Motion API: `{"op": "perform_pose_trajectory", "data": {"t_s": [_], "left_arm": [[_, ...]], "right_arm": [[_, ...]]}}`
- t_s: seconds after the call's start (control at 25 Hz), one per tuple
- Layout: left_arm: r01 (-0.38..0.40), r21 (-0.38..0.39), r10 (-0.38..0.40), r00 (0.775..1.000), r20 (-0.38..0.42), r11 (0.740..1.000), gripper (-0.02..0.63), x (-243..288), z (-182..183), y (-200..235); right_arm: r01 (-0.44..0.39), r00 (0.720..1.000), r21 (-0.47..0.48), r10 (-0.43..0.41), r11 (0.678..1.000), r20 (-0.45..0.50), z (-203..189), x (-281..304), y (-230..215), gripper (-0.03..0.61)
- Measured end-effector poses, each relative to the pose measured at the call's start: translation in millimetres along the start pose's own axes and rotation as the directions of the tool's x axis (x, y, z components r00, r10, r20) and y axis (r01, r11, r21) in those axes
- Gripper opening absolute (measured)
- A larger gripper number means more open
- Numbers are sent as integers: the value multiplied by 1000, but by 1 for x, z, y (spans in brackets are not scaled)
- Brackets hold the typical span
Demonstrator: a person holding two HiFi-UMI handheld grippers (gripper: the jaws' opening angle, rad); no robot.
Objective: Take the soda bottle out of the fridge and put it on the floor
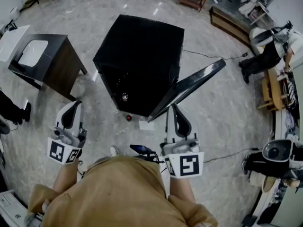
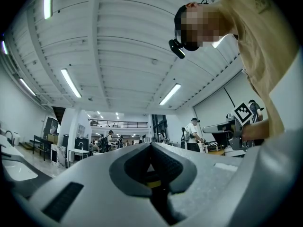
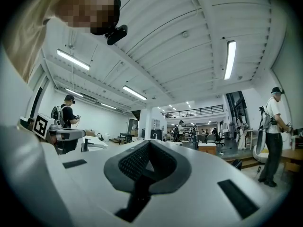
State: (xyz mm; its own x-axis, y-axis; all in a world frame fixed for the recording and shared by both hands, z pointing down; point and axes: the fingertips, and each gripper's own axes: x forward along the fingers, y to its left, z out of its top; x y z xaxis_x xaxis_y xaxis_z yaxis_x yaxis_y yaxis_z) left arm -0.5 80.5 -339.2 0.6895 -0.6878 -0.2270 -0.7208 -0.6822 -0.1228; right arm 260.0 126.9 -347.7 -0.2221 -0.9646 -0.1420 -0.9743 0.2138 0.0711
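Left gripper and right gripper: jaws pressed together, empty, near the fridge front. Risk: my right clips its open door reaching in.

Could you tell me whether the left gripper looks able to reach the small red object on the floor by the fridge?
Probably yes: only bare floor lies between the left gripper and the red object, though its jaws are shut and must open.
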Motion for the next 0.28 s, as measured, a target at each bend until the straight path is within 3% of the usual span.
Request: {"op": "perform_pose_trajectory", "data": {"t_s": [0.28], "left_arm": [[-6,-4,6,1000,4,1000,2,3,8,2]], "right_arm": [[4,1000,-7,-3,1000,8,11,-2,4,1]]}}
